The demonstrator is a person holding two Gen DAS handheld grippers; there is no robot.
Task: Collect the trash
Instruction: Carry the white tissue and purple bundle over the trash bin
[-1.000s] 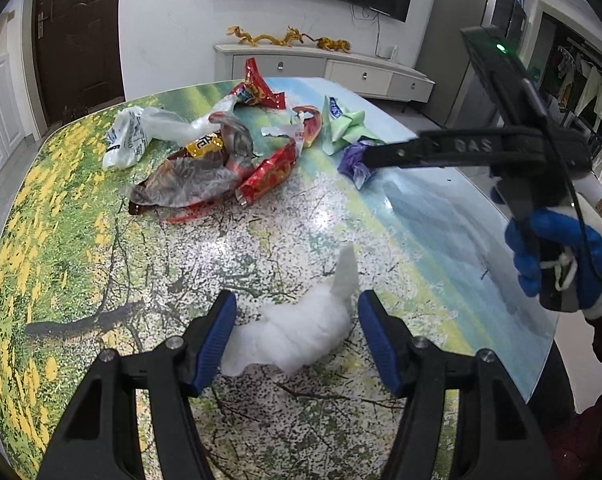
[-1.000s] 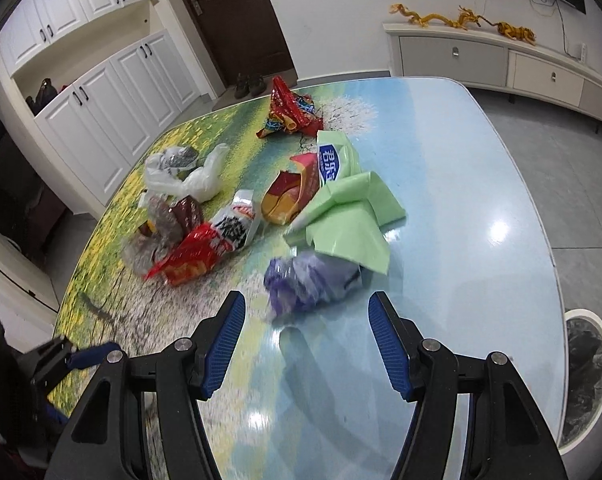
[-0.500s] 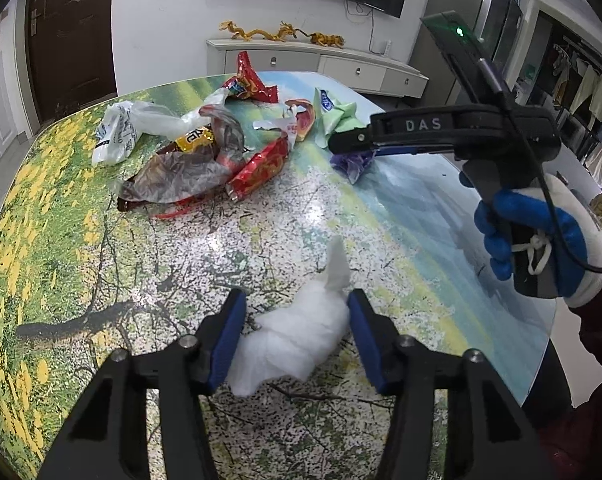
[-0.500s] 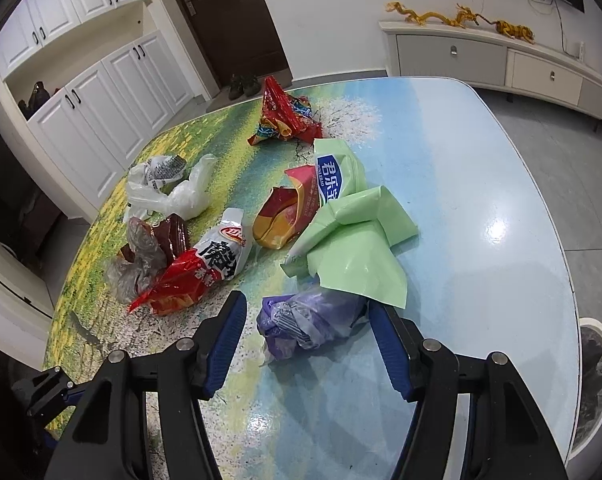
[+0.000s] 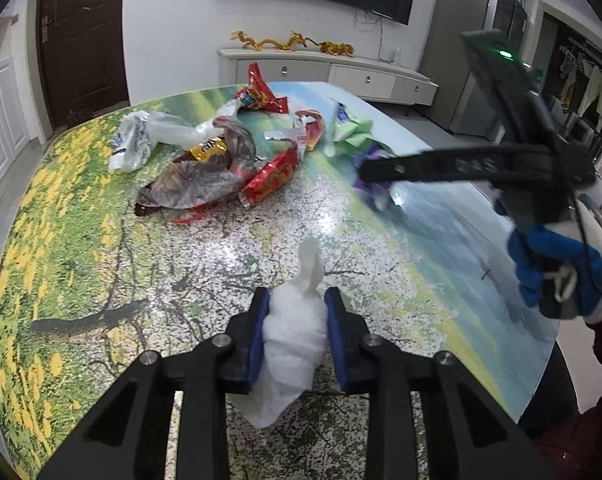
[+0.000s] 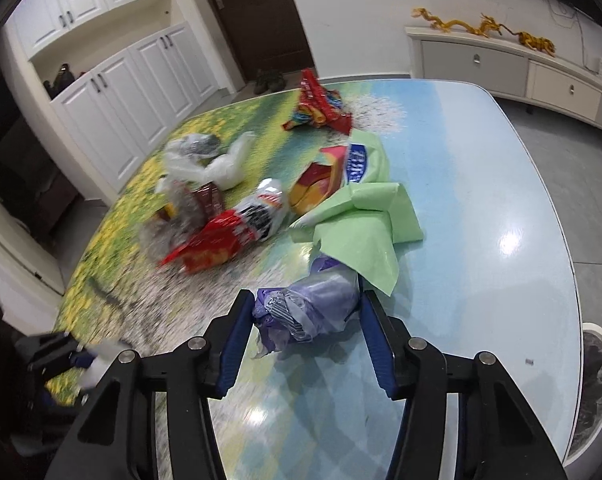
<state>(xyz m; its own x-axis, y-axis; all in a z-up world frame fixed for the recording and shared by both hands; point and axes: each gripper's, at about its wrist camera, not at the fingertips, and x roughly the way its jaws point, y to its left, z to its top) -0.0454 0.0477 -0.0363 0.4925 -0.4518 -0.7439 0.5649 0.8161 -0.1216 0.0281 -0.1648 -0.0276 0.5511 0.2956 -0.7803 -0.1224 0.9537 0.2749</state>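
My left gripper (image 5: 295, 312) is shut on a crumpled white tissue (image 5: 291, 344) just above the printed table (image 5: 81, 264). My right gripper (image 6: 307, 316) is open, with a crumpled purple plastic bag (image 6: 313, 308) lying on the table between its blue pads, near or touching them. The right gripper also shows in the left wrist view (image 5: 365, 170) over that purple bag (image 5: 375, 194). Further trash lies beyond: a green wrapper (image 6: 361, 224), a red snack bag (image 6: 229, 236), a white plastic bag (image 6: 205, 164) and a red wrapper (image 6: 319, 106).
A trash bin (image 6: 595, 392) stands on the floor past the table's right edge. A brown and clear wrapper (image 5: 197, 176) lies left of the red snack bag. A white sideboard (image 5: 325, 76) and white cabinets (image 6: 113, 92) stand beyond the table.
My left gripper has closed on the white tissue. My right gripper has moved forward so that the purple bag now lies between its pads.
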